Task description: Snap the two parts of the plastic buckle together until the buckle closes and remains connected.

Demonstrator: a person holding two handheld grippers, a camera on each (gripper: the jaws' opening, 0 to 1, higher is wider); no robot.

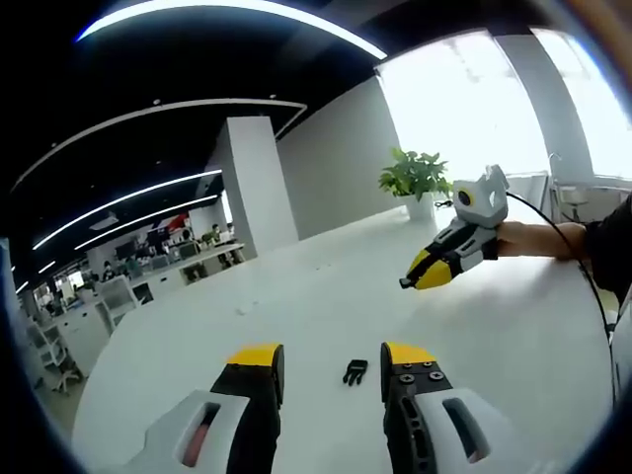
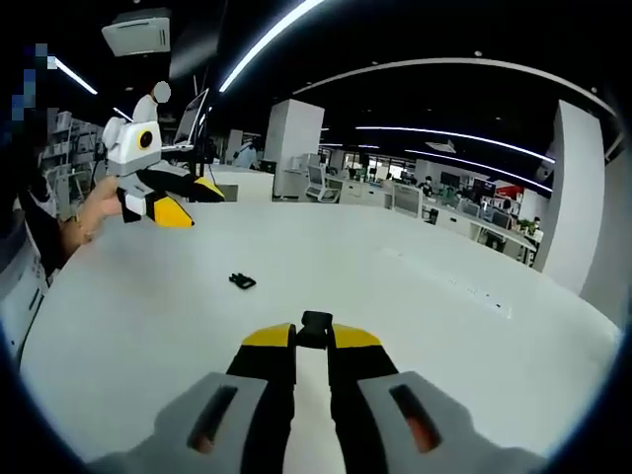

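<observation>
In the left gripper view, just ahead of the left gripper [image 1: 333, 357] and between its wide-parted, empty jaws, one black buckle part [image 1: 355, 371] lies on the white table [image 1: 296, 296]. Beyond it to the right the right gripper [image 1: 411, 281] hovers above the table, held by a hand [image 1: 528, 240].

In the right gripper view, the right gripper [image 2: 314, 336] pinches the other buckle part [image 2: 316, 327] at its tips. The loose part [image 2: 242, 281] lies ahead, to the left, with the left gripper [image 2: 197, 202] raised beyond it.
</observation>
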